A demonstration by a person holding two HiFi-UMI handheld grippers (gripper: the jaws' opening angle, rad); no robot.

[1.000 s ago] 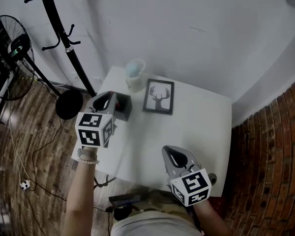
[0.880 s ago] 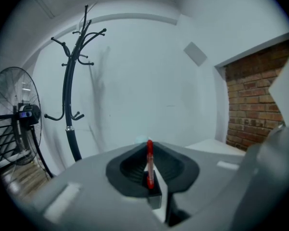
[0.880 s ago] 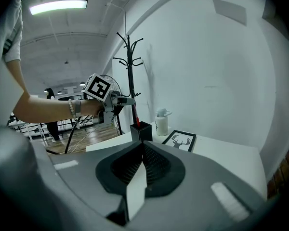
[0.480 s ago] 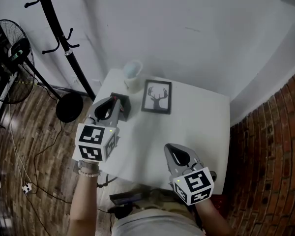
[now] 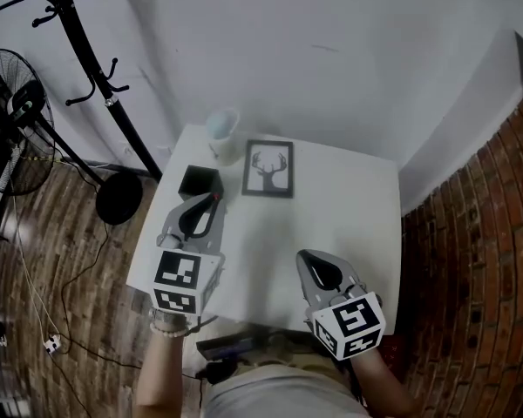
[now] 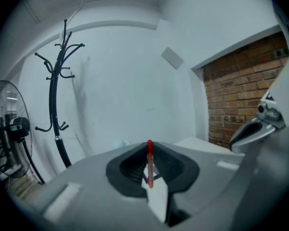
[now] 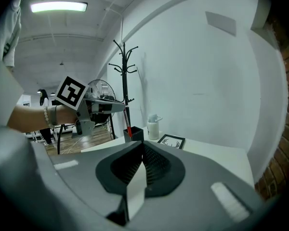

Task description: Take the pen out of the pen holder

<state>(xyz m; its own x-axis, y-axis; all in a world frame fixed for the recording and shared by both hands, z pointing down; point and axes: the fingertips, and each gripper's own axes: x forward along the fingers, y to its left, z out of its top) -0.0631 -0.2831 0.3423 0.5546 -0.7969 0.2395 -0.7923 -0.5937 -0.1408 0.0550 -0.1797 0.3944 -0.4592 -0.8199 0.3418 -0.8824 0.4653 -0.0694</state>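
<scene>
A slim red pen (image 6: 149,163) stands upright between the jaws of my left gripper (image 6: 149,150), which is shut on it. In the head view that gripper (image 5: 209,200) is over the white table (image 5: 331,198), just in front of the black square pen holder (image 5: 200,182), with the pen (image 5: 217,200) at its tip and clear of the holder. My right gripper (image 5: 307,258) hovers near the table's front edge with its pads together and nothing in them. The right gripper view (image 7: 143,146) shows the pen (image 7: 128,130) beside the holder (image 7: 134,134).
A framed deer picture (image 5: 268,168) lies behind the holder's right side, and a white lidded cup (image 5: 220,133) stands at the table's back left corner. A black coat rack (image 5: 105,85) and a fan (image 5: 13,120) stand left of the table. A brick wall (image 5: 471,303) is at the right.
My left gripper has drawn back from the pen holder toward the person, carrying the red pen out of it. The right gripper has shifted slightly.
</scene>
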